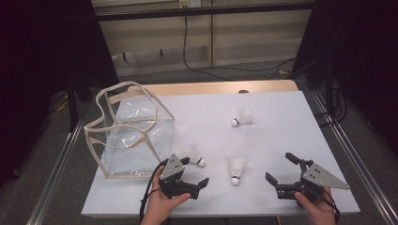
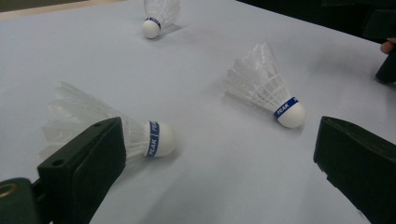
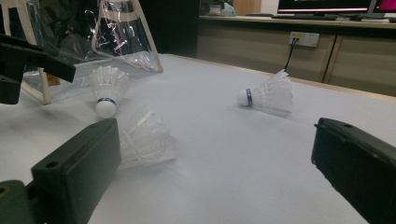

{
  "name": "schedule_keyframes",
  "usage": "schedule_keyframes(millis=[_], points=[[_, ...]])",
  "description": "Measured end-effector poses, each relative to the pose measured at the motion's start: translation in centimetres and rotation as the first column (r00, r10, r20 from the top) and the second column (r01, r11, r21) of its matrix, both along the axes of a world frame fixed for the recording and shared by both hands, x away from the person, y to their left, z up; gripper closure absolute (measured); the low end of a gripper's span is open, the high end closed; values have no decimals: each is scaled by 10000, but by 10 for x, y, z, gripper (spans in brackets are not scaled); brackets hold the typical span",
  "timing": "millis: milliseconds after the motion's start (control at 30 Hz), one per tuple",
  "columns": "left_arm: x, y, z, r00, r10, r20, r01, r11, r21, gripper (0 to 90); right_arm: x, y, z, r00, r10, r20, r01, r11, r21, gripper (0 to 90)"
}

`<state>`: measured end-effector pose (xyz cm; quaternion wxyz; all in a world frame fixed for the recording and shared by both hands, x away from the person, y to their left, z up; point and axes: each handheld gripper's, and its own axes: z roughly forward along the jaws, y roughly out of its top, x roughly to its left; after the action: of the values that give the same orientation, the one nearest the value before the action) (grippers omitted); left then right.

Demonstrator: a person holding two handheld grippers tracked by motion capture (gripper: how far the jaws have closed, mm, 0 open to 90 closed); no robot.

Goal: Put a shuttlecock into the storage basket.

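Three white shuttlecocks with blue bands lie on the white table. One shuttlecock rests beside the clear bag, just ahead of my left gripper, which is open and empty. A second shuttlecock lies between the two grippers, partly behind one jaw in the right gripper view. The third shuttlecock lies farther back. My right gripper stands open and empty near the front right.
The clear bag with cream trim stands open-topped on the table's left side. A bare wooden strip runs along the far edge. Cables lie on the floor behind, and dark curtains hang at both sides.
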<state>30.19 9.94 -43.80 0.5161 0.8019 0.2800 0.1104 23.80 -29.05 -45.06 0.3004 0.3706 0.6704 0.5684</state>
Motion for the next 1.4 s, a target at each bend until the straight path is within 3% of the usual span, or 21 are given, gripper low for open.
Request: schedule_keyframes(millis=[133, 333, 500, 700, 833, 900, 967, 1167, 1400], points=[[3, -3, 1, 9997, 248, 62, -250, 9993, 293, 26, 0, -1, 0, 10000, -89, 16, 89, 10000, -40, 12], [4, -8, 4, 9985, 501, 237, -508, 9983, 284, 30, -1, -1, 0, 10000, -89, -1, 89, 10000, -38, 12], [9, -9, 7, 9941, 1043, 296, -1050, 9941, 252, 32, -1, -1, 0, 10000, -91, -1, 91, 10000, -37, 11], [14, -11, 8, 9918, 1226, 368, -1240, 9916, 380, 35, 0, 0, 0, 10000, -46, 28, 46, 10000, 4, 11], [18, -12, 9, 9879, 1488, 443, -1504, 9880, 350, 37, 1, -1, -1, 10000, -76, -7, 76, 10000, 51, 11], [21, -12, 8, 9816, 1807, 621, -1837, 9819, 463, 37, 1, -2, -1, 10000, -94, -3, 94, 9999, 49, 11], [24, -13, 7, 9819, 1831, 482, -1852, 9817, 442, 36, 0, -2, -1, 9999, -120, -3, 120, 9999, 70, 12], [27, -14, 6, 9787, 1963, 600, -2004, 9772, 705, 40, 2, -1, -1, 10000, -74, -15, 74, 9999, 93, 11], [32, -15, 5, 9740, 2172, 646, -2214, 9729, 670, 41, 3, 1, -1, 10000, 25, -36, -25, 10000, 80, 11]])
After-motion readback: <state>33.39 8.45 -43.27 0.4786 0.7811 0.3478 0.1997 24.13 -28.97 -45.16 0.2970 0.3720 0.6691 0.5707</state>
